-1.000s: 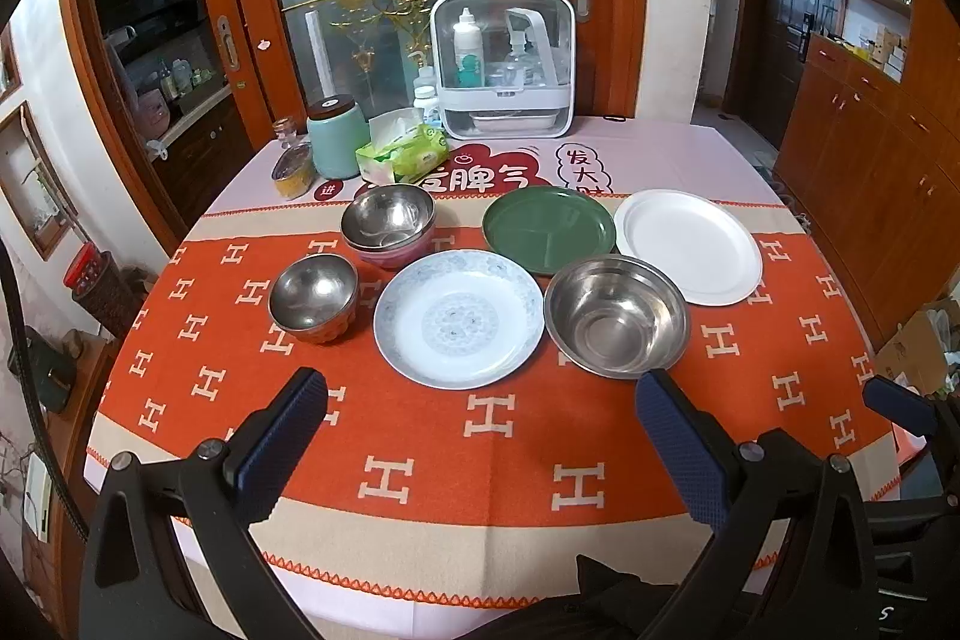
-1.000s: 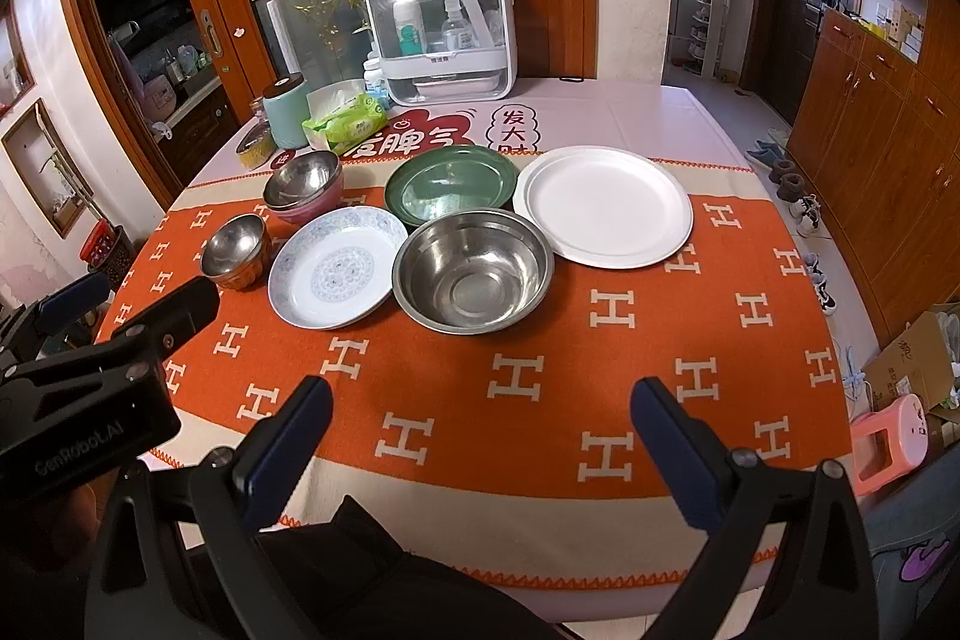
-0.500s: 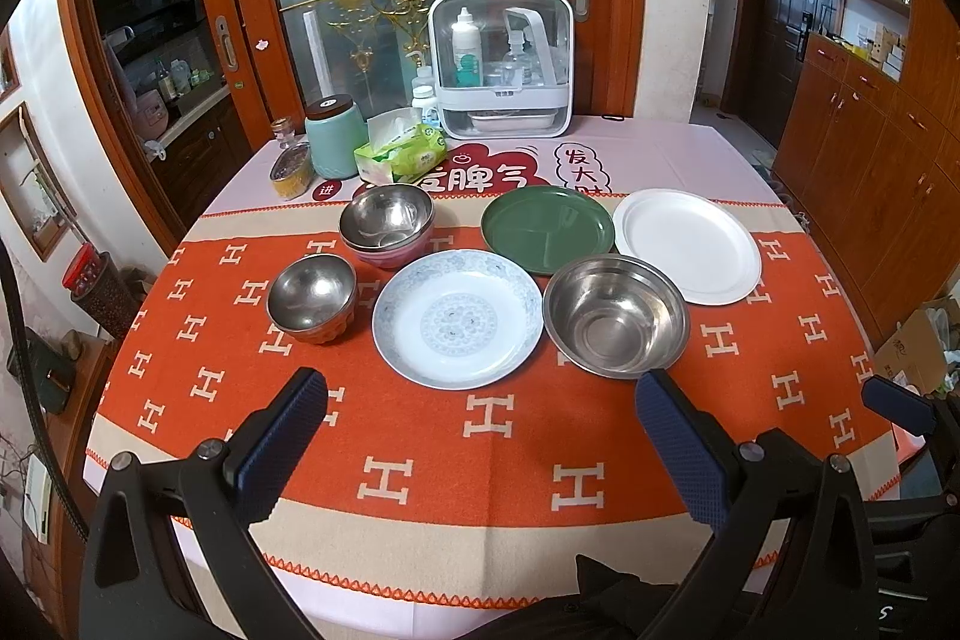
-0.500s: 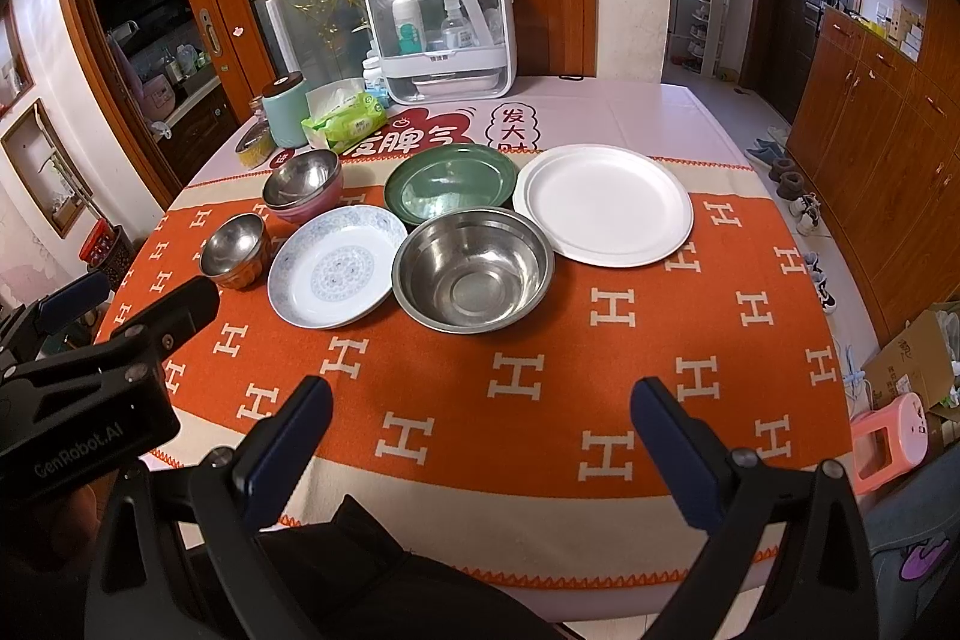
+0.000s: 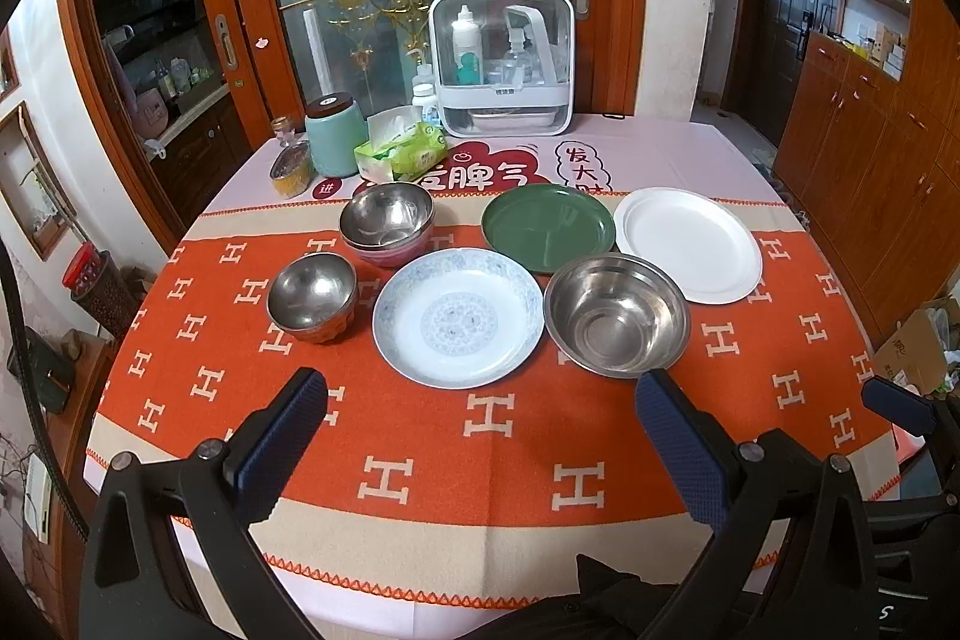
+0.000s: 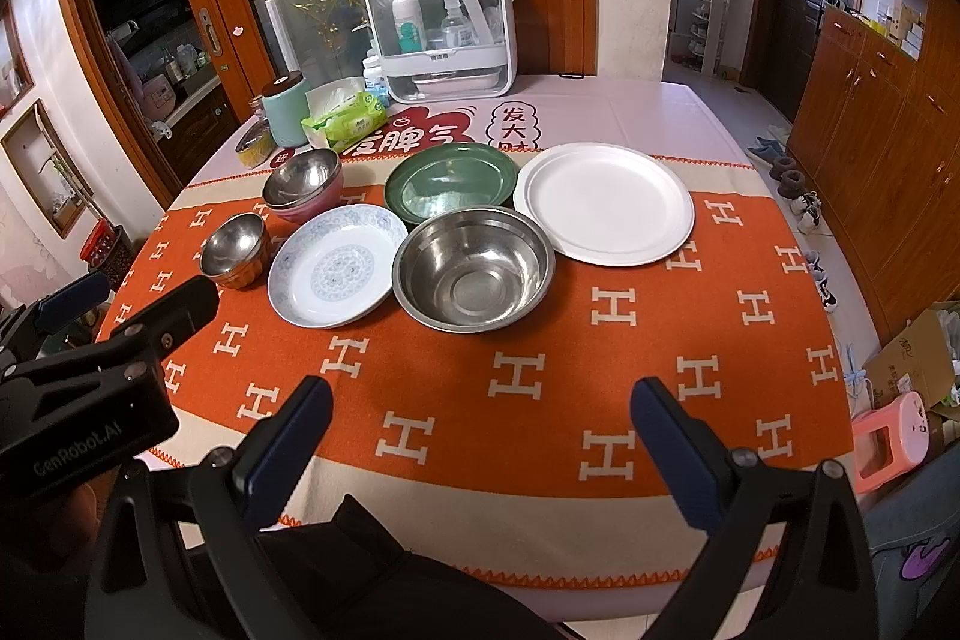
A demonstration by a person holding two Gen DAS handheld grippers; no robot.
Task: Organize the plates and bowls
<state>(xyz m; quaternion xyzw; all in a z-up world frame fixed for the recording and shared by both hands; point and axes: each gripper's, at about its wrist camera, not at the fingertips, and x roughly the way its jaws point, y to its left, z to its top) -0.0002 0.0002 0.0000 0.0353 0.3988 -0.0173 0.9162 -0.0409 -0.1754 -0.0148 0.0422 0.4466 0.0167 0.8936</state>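
Plates and bowls sit unsorted mid-surface; nothing is gripped yet.
Left tool and right tool hover wide apart, empty; next likely calls for reaching the large steel bowl.

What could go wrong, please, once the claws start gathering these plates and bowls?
1. The large steel bowl looks to be touching the blue-patterned plate and green plate, so lifting one may drag its neighbours.
2. The white plate lies flat on the cloth, so a claw may struggle to get under its rim.
3. The small steel bowl looks smooth and rounded, so it might slip from the pads.
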